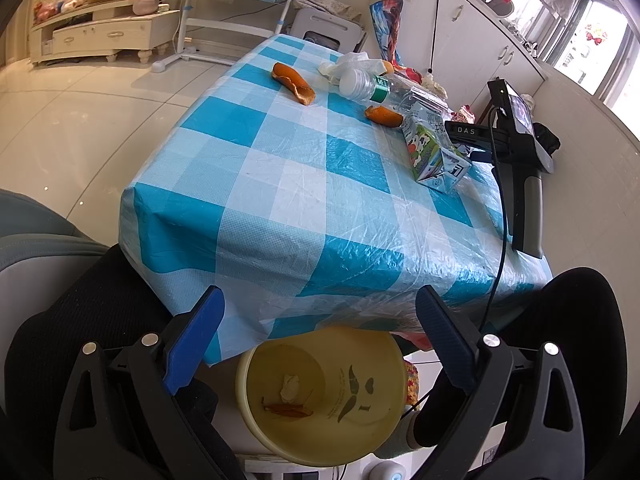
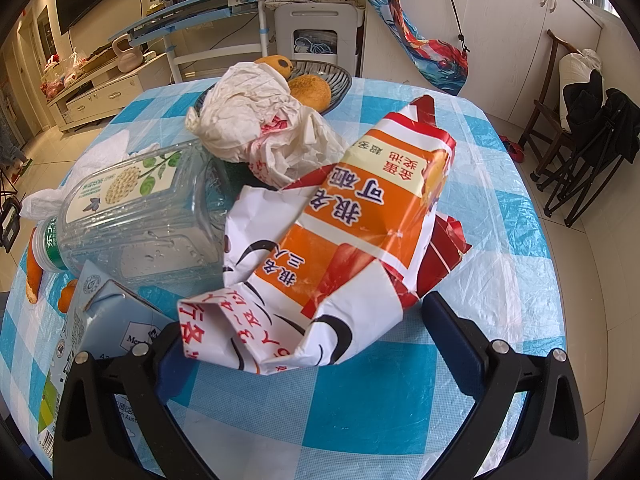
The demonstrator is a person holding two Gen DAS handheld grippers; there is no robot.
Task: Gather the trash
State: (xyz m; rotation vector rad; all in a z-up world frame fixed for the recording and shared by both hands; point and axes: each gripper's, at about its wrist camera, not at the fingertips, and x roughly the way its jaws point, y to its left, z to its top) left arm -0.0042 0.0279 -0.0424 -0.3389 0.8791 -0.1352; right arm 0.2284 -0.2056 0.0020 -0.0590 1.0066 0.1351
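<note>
Left gripper point(image 1: 320, 344) hangs off the near edge of the desk point(image 1: 280, 184), jaws spread wide and holding nothing, directly above the yellow bin point(image 1: 320, 392) on the floor between the knees; likely parked there because that is the drop point. The bin holds a paper wad point(image 1: 291, 387) and a peel scrap point(image 1: 286, 410), so collection looks begun but far from done. On the desk, going left to right in the left view: a long orange peel point(image 1: 293, 83) toward the far left, alone on the cloth; a plastic bottle point(image 1: 370, 87) lying on its side with its cap end toward the peel; a second peel point(image 1: 383, 115) just beside it; a milk carton point(image 1: 434, 152) near the right edge. Right gripper point(image 2: 296, 340) is at the right edge among the main heap, jaws apart and straddling the near end of the crumpled orange-and-white wrapper point(image 2: 340, 248); the wrapper lies between the pads but I cannot tell whether either pad touches it, so not yet gripped. Left of the wrapper in this view sit the carton point(image 2: 96, 320) and bottle point(image 2: 136, 216); behind it a crumpled white bag point(image 2: 256, 128), then a dish point(image 2: 340, 78) with bread rolls point(image 2: 310, 92) at the far edge, probably not trash. Judgement: wrapper is the next pick; it is light, springy, and may slip or drag neighbours if pinched at the loose flap.
</note>
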